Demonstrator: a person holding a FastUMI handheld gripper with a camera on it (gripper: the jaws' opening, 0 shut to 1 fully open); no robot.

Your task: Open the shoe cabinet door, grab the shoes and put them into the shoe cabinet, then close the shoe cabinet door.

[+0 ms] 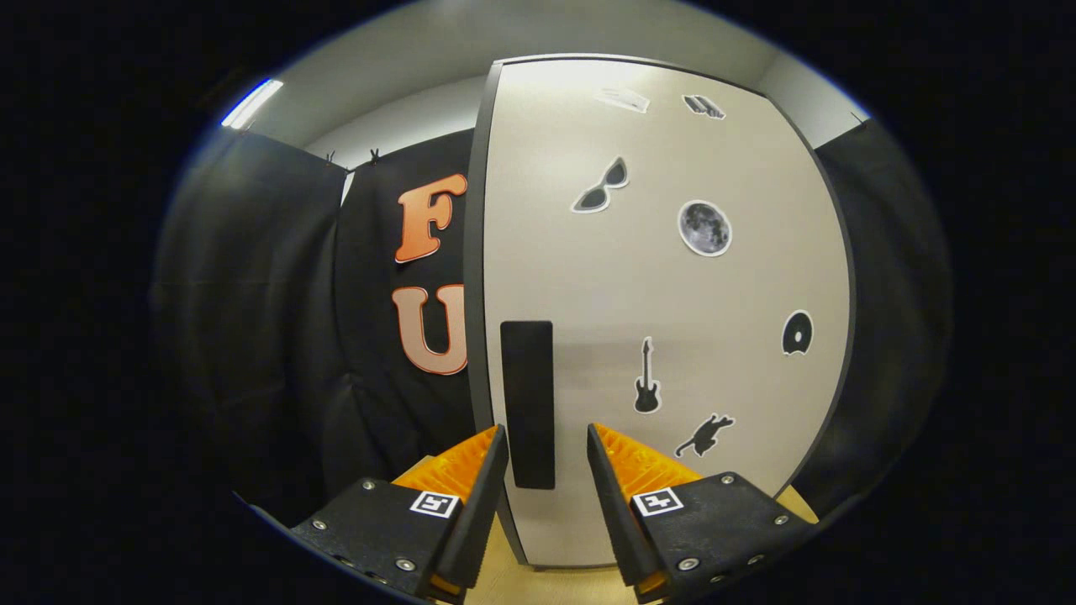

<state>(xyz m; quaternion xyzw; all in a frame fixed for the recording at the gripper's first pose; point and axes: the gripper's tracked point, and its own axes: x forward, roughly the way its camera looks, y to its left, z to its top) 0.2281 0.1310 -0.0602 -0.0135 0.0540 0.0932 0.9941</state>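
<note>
Black cloth wall [252, 336] behind; ceiling light strip [250, 102] above; pale wooden floor [513, 580] below.

Gripper [546, 437] at lower centre, fingers parted on either side of the dark vertical handle [528, 403], not visibly pressing it. Shoe cabinet door [664, 286], centre and right of frame, closed and pale, bearing stickers: sunglasses [600, 186], moon [704, 228], guitar [646, 378], cat [704, 434].

hand-held gripper [546, 458] level, fingers [483, 496] parted, seemingly clear of any contact
</note>
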